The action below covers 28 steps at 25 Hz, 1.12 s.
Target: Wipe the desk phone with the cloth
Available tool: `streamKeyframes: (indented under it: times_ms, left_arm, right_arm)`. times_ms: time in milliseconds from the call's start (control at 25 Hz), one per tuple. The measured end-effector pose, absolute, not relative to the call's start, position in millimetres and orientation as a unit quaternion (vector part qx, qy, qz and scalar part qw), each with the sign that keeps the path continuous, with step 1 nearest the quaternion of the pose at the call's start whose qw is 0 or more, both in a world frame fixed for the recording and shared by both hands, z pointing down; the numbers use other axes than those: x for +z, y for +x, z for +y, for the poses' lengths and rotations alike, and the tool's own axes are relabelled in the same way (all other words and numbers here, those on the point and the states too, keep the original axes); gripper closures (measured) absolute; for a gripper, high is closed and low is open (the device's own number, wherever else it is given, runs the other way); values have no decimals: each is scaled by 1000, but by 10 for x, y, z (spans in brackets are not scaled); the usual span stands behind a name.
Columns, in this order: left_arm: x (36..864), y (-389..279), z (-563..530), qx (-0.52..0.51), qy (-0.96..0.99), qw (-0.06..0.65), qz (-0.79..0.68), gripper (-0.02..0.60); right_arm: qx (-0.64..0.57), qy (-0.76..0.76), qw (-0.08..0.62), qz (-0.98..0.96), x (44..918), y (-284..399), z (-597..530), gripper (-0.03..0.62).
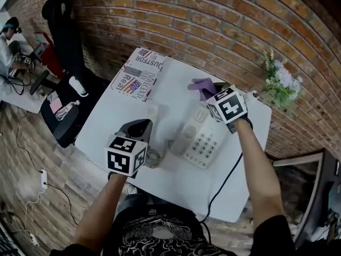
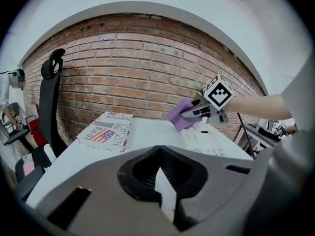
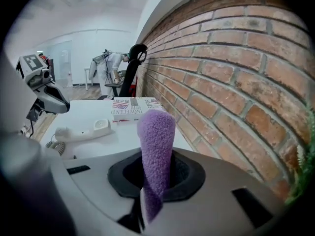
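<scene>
1. On the white table [image 1: 114, 119], beside the brick wall, the desk phone [image 1: 201, 138] is set with its keypad facing up. Its handset [image 3: 81, 129] is laid off the cradle on the tabletop just beside it, and the coiled cord [image 1: 154, 158] is trailed toward the near edge.
2. The purple cloth [image 1: 201, 87] is clamped between the jaws of the right gripper [image 1: 214, 94]. A thick fold is seen standing up out of them in the right gripper view, aimed along the wall rather than down at the phone.
3. The cloth is held over the far end of the phone. Contact with the casing cannot be confirmed from any view, and in the left gripper view it appears to be raised just clear.
4. The left gripper [image 1: 139, 128] is poised above the table near the handset. Its jaws are drawn together on nothing, with only a thin pale sliver shown between them.
5. A printed box [image 1: 139, 73] is left at the far corner of the table, well apart from the work.
6. Progress is judged as early or midway. The cloth is in hand and the cradle is exposed, but no wiped area can be told from an unwiped one. The keypad, the cradle and the handset are taken as left to be wiped, and the handset is yet to be put back.
</scene>
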State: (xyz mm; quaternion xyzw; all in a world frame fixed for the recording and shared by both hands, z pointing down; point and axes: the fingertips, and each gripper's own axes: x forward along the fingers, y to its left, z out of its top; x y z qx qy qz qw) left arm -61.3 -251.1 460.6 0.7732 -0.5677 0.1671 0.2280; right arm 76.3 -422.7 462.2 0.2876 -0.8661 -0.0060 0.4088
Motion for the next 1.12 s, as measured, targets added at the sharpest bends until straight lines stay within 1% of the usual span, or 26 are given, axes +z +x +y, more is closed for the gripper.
streamKeyframes:
  times_ms: [320, 560, 1120]
  left_arm:
    - [4607, -505, -2523, 166, 772, 224, -570, 577]
    - [4610, -301, -2528, 168, 783, 220, -557, 577]
    - [4529, 183, -2591, 167, 811, 206, -521, 577]
  right_arm:
    - [90, 237, 407, -877, 4990, 829, -4005, 549]
    - [100, 238, 413, -873, 4970, 1058, -3876, 549]
    - [129, 282, 398, -863, 4928, 1708, -3667, 549]
